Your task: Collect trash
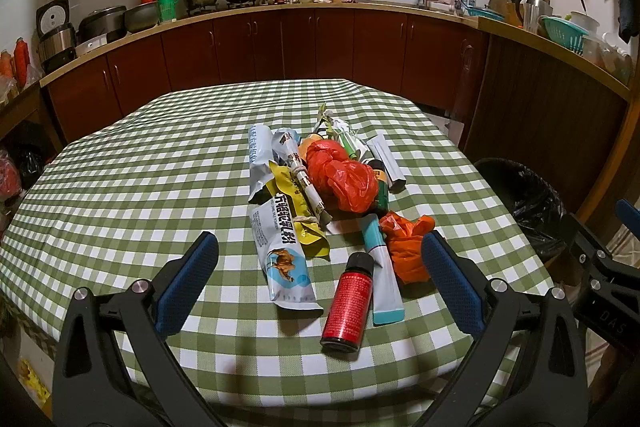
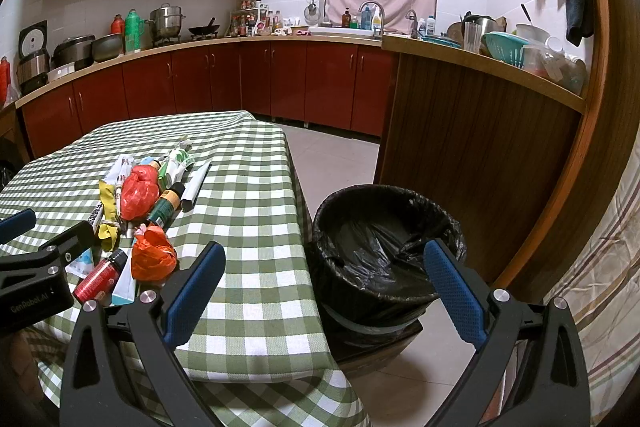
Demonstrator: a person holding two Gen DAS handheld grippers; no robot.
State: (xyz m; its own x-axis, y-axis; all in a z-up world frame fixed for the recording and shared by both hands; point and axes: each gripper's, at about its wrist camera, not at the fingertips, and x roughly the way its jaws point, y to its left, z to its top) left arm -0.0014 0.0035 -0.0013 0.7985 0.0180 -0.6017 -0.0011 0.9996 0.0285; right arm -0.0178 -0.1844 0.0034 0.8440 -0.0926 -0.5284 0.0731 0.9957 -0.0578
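A heap of trash lies mid-table on the green checked cloth: a red bottle with a black cap, a white camel-print pouch, a teal tube, a small crumpled orange bag, a big red bag and a yellow wrapper. My left gripper stands open just short of the red bottle, with nothing between its fingers. My right gripper is open and empty near the table's right edge, in front of a black-lined trash bin. The red bottle and orange bag lie to its left.
The bin stands on the floor off the table's right side. A wooden counter panel rises behind it. Red kitchen cabinets and a cluttered worktop run along the far wall. A dark green bottle and white packets lie deeper in the heap.
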